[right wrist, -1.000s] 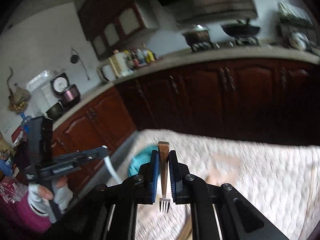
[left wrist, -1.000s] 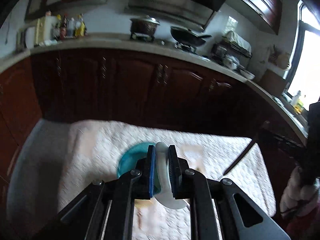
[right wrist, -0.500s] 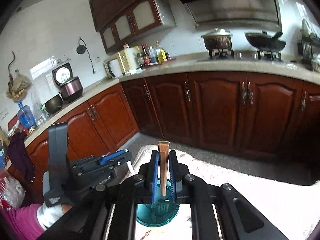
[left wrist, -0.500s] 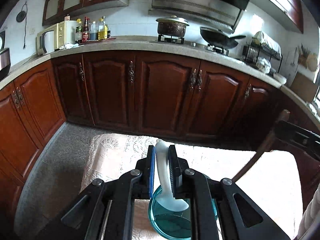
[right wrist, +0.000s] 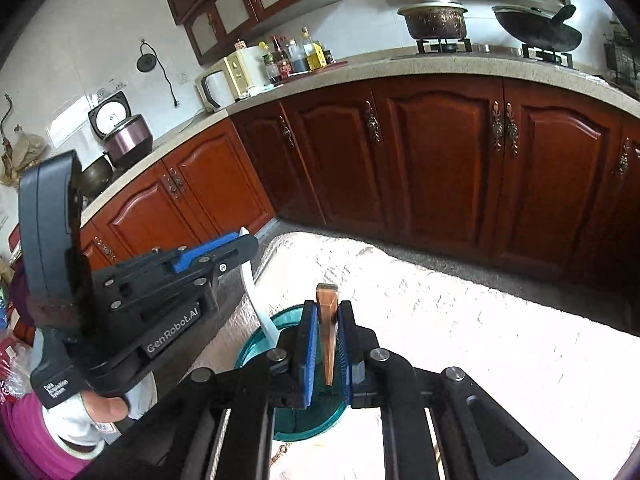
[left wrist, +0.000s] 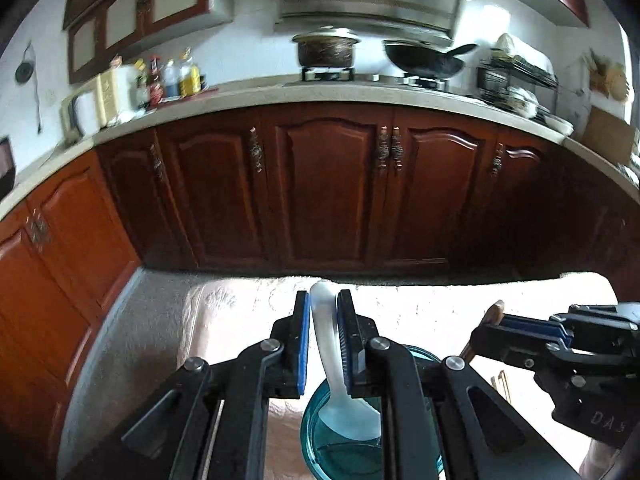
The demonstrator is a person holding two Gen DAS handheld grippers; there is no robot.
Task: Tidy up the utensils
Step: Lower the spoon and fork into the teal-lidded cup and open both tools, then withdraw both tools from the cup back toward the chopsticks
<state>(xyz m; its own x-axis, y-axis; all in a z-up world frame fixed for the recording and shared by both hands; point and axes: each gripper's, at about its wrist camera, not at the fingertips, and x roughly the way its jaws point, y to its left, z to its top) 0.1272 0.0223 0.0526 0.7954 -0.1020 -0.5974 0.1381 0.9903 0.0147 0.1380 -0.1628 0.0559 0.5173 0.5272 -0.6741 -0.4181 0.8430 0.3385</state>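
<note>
The left tool [left wrist: 323, 340] is clamped on a white spoon [left wrist: 334, 376] whose scoop hangs over the teal glass bowl [left wrist: 344, 452]; the right tool [right wrist: 327, 344] pinches a wooden-handled fork [right wrist: 328, 332] above the same bowl — neither is released yet. The bowl sits near the left edge of the white-clothed bench [right wrist: 480, 340]. Both utensils remain to be dropped in; beyond stand brown cabinets [right wrist: 440, 160].

Fork [right wrist: 327, 336] tines hidden behind the fingers; teal bowl [left wrist: 320, 446] cut off below.
</note>
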